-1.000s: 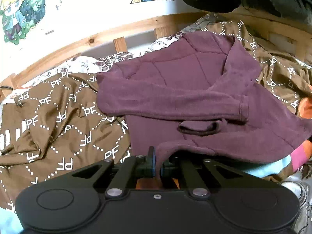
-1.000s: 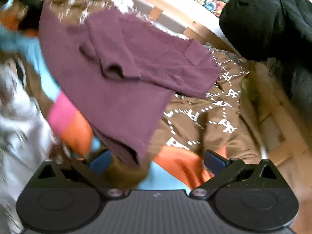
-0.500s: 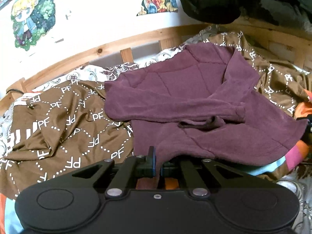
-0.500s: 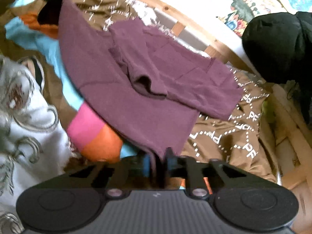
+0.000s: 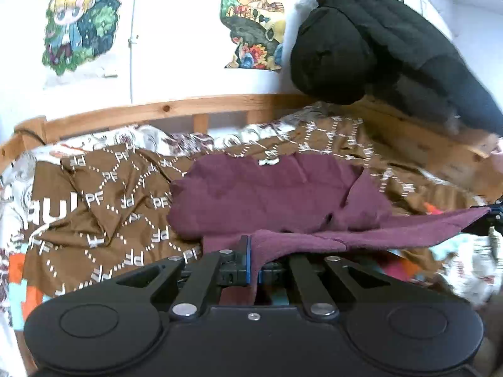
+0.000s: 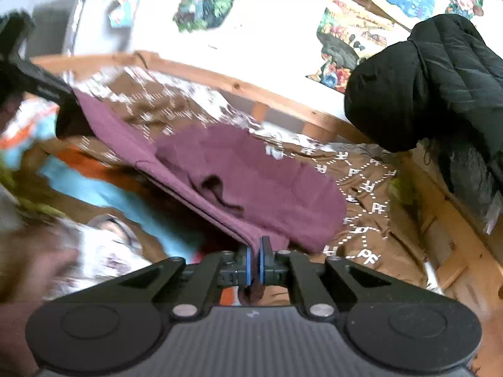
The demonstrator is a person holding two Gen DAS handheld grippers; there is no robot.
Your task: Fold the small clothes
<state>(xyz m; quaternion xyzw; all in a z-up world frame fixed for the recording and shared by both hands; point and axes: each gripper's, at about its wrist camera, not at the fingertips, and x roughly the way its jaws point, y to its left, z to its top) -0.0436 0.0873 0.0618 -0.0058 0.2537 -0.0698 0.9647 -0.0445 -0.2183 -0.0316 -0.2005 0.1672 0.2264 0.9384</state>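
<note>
Maroon sweater (image 5: 267,194) spread on the bed ahead of both grippers, near hem lifted and stretched as a taut edge between them, far part with the sleeves still lying on the cover. One hem corner clamped in the left gripper (image 5: 254,262), jaws closed tight on the fabric, a short tail of cloth hanging below the blue pads (image 5: 248,259). Opposite hem corner (image 6: 254,245) pinched in the right gripper (image 6: 255,262), jaws fully closed on it after closing within the last second. Dark sleeve opening (image 6: 215,185) just ahead of the right gripper, on the folded-over layer. Brown patterned cover (image 5: 103,207) under and to the left of the sweater, ahead of the left gripper. Orange and blue fabric (image 6: 94,182) below the raised hem, left of the right gripper. Wooden bed rail (image 5: 157,111) beyond the sweater. Black padded garment (image 5: 377,53) hanging up and to the right. Cartoon posters (image 5: 78,22) on the wall above the rail.
</note>
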